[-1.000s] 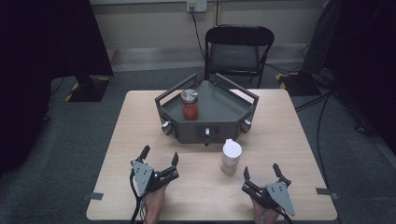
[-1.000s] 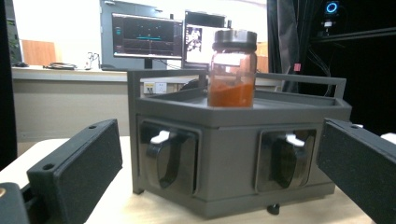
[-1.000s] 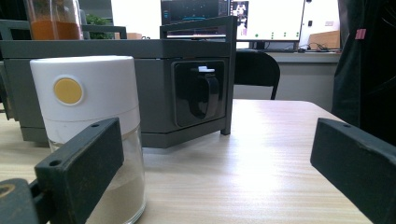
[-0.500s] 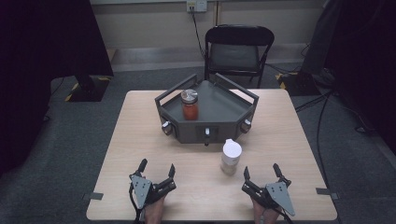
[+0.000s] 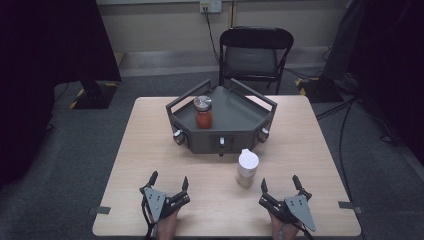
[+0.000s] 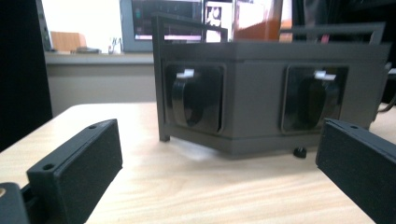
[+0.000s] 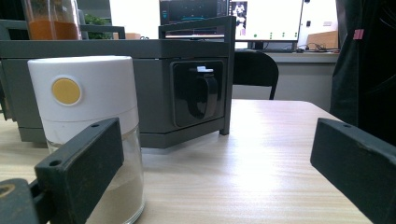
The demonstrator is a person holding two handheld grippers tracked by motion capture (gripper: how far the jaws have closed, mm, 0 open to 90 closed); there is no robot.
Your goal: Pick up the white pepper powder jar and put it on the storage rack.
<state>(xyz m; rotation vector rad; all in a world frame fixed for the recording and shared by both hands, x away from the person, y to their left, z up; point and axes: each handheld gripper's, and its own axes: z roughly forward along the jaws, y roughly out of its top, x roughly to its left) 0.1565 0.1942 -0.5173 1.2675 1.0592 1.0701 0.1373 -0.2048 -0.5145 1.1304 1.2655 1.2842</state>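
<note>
Pale wood-grain worktop (image 5: pixel 150 150), seen from above. Both claws sit low at its near edge, each in a hand.

Left claw (image 5: pixel 169 181): jaws spread wide, nothing between them. Rests near the left front of the worktop, well apart from everything else. Its own view looks across bare wood at the dark grey, angular tray with raised rails (image 6: pixel 261 93), whose front faces carry recessed black knobs (image 6: pixel 187 100) with white marks on top.

Right claw (image 5: pixel 280 184): jaws likewise spread, holding nothing. The clear glass jar with a white cap and pale powder inside (image 5: pixel 247 167) stands upright just ahead and to the left of it, near but not touching. In the right gripper view the same jar (image 7: pixel 86 126) stands beside the left jaw, a yellow dot on its cap; it lies outside the gap between the jaws, which opens onto bare wood.

The powder jar stands on the worktop between the right claw and the front wall of the tray (image 5: pixel 235 112), just short of that wall.

Inside the tray, toward its left part, a glass jar of orange-red contents with a metal lid (image 5: pixel 202 112) stands upright.

Beyond the worktop: a black folding chair (image 5: pixel 255 55) on grey floor.
</note>
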